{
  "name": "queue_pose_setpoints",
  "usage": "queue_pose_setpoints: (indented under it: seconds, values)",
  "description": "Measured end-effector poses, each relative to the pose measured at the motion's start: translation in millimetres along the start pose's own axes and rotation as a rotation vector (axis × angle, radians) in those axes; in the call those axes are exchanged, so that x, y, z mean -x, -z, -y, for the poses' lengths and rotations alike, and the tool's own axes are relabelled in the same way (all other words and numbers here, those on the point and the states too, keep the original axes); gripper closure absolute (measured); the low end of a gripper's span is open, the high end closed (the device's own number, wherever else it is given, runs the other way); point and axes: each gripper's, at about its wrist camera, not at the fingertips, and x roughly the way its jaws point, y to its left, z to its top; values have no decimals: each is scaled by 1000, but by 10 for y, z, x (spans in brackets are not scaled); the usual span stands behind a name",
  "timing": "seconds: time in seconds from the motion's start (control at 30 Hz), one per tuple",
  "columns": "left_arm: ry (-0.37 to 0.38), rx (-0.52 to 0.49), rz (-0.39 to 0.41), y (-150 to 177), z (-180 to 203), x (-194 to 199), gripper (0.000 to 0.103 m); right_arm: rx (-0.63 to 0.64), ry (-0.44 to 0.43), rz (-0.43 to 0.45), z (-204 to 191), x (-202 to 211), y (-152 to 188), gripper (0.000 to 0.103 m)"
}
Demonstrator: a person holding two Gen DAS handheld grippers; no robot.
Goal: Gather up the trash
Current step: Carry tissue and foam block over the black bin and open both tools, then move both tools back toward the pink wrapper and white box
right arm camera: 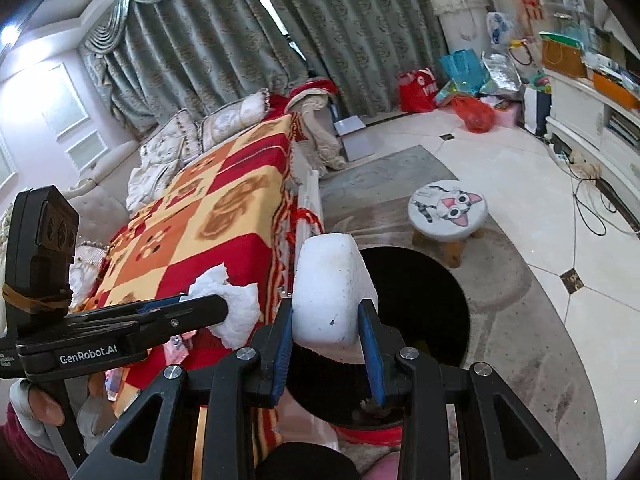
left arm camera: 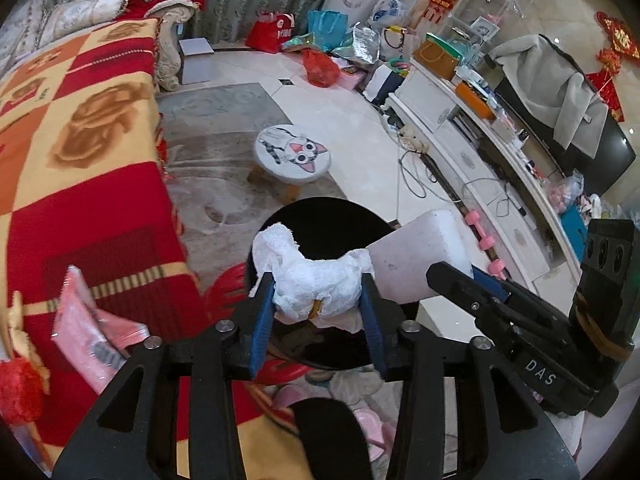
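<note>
My left gripper (left arm camera: 318,300) is shut on a crumpled white tissue (left arm camera: 316,280) and holds it over the near rim of a round black trash bin (left arm camera: 320,224). My right gripper (right arm camera: 326,320) is shut on a white foam block (right arm camera: 330,288) and holds it above the left edge of the same bin (right arm camera: 424,300). The foam block (left arm camera: 420,254) and right gripper (left arm camera: 468,284) show at the right of the left wrist view. The tissue (right arm camera: 232,304) and left gripper (right arm camera: 208,308) show at the left of the right wrist view.
A sofa with a red and yellow blanket (left arm camera: 80,152) lies to the left, with a pink packet (left arm camera: 88,324) on it. A cat-face stool (left arm camera: 292,156) stands beyond the bin on a grey rug. A white TV cabinet (left arm camera: 460,152) runs along the right. Bags (left arm camera: 320,66) lie by the curtain.
</note>
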Motion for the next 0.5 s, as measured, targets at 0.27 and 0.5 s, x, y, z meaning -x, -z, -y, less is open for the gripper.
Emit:
queue_pose_setpoints:
  seconds: [0.27, 0.5]
  values:
    - [44, 37, 3, -49, -42, -64, 41, 3, 42, 16, 5, -16, -37, 55]
    - [-44, 24, 28, 11, -98, 119, 41, 26, 27, -12, -91, -74, 5, 55]
